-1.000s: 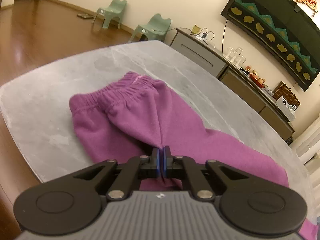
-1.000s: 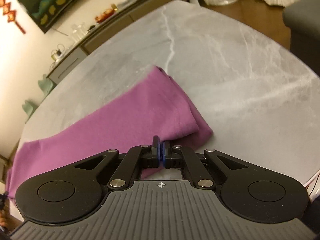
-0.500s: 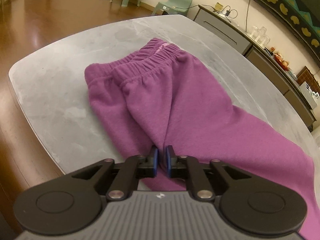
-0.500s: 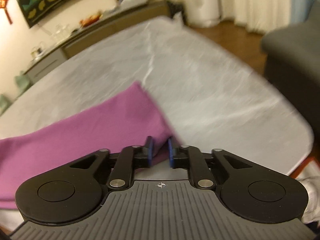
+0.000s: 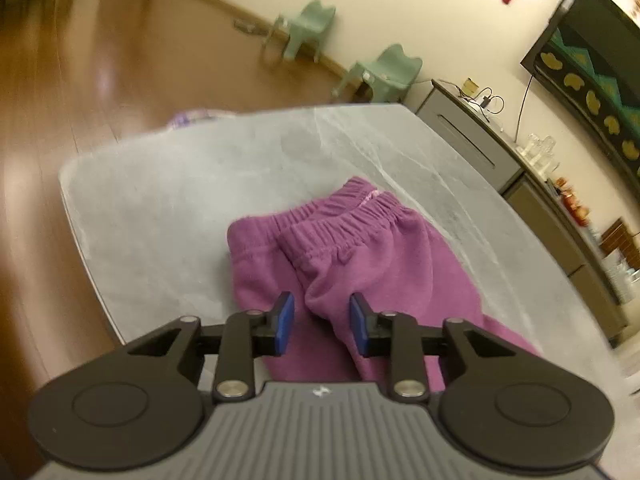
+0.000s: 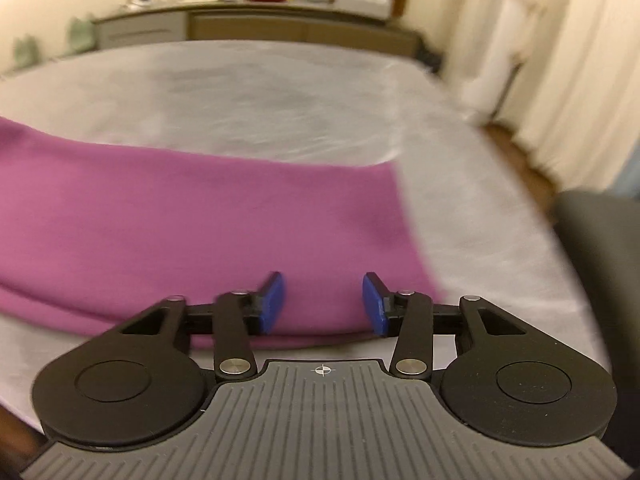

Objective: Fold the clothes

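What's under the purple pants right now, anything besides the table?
Only the grey marble table shows around the purple pants, which lie folded lengthwise, leg on leg. Anything beneath the fabric is covered and cannot be seen.

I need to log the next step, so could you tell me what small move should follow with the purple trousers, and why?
Probably bring the right gripper to the hem end and close on it. Both grippers' jaws have just been opening, and the left gripper grips nothing either. The purple trousers lie long on the table, legs together, ready for a fold toward the waistband.
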{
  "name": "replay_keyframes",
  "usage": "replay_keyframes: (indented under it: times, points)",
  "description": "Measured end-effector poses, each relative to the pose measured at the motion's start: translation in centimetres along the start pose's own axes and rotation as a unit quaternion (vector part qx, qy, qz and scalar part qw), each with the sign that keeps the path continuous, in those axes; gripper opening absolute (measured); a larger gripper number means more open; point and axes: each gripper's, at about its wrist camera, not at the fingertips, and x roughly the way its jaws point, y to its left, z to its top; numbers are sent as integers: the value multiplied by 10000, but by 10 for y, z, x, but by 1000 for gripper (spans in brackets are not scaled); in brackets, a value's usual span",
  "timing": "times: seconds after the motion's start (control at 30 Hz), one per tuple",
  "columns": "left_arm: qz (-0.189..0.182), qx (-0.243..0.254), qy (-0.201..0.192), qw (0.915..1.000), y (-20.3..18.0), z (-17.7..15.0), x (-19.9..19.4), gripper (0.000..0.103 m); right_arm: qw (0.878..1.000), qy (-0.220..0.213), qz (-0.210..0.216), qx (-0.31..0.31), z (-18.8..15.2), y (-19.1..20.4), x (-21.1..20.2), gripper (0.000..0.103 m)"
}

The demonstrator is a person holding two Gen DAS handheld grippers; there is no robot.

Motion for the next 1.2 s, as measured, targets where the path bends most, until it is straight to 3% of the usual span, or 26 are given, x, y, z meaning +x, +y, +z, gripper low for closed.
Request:
replay_keyframes:
  times: [0.07, 0.17, 0.23, 0.27, 0.3, 0.33, 0.37, 0.4, 0.43, 0.47, 0.5, 0.57, 0.63, 0.7, 0.77, 0.87, 0.97, 1.13, 1.2]
  points:
    - [-130, -197, 140, 9996, 5, 4, 6, 37, 9987, -428, 171, -239, 4, 14, -16, 48]
    - [-383, -22, 438, 9983, -4, 8, 23, 51, 9910, -1002, 516, -728, 8, 48, -36, 55]
    - [-440, 276, 558, 9971, -13, 13, 33, 47, 9827, -1234, 814, -1113, 11, 81, -44, 64]
    - [-470, 452, 426, 9970, -17, 16, 32, 18, 9767, -1331, 1028, -1333, 11, 100, -48, 67]
    - [-513, 637, 184, 9965, -20, 21, 26, 6, 9698, -1422, 1221, -1561, 10, 119, -52, 72]
    - [-738, 754, -323, 9939, -20, 24, 8, 6, 9620, -1512, 1400, -1790, 8, 138, -56, 73]
    - [-1076, 824, -997, 9858, -18, 27, -18, 5, 9534, -1600, 1578, -2016, 6, 156, -60, 74]
    - [-1166, 879, -1251, 9813, -14, 29, -29, 5, 9447, -1668, 1718, -2242, 4, 173, -62, 78]
    - [-1102, 925, -1243, 9818, -8, 30, -31, 6, 9381, -1687, 1786, -2443, 1, 188, -63, 83]
    - [-1038, 970, -1234, 9821, -2, 31, -33, 9, 9319, -1692, 1833, -2635, -2, 202, -63, 84]
    - [-898, 851, -997, 9873, 8, 31, -25, 17, 9285, -1607, 1832, -2801, -5, 214, -59, 83]
    - [-583, 319, -366, 9971, 36, 33, -2, 20, 9275, -1367, 1784, -2988, -10, 229, -49, 82]
    - [-628, -270, -108, 9976, 61, 36, 6, 31, 9316, -1249, 1838, -2878, -8, 229, -48, 83]
    - [-727, -477, 5, 9962, 72, 38, 10, 48, 9359, -1128, 1902, -2743, -4, 227, -48, 83]
    - [-674, -578, 123, 9960, 75, 37, 15, 48, 9398, -1008, 1965, -2606, -1, 226, -48, 83]
    - [-902, -518, 47, 9946, 63, 41, 17, 48, 9337, -1360, 1728, -2825, 2, 237, -59, 77]
    - [-1250, -173, -273, 9916, 42, 43, 11, 55, 9056, -2060, 1924, -3169, 0, 256, -82, 77]
    - [-770, 62, 599, 9952, 16, 32, 60, 55, 8444, -2568, 2074, -4218, -21, 321, -108, 74]
    - [-680, 229, 588, 9957, 7, 33, 68, 55, 8255, -2573, 2003, -4607, -30, 344, -104, 69]
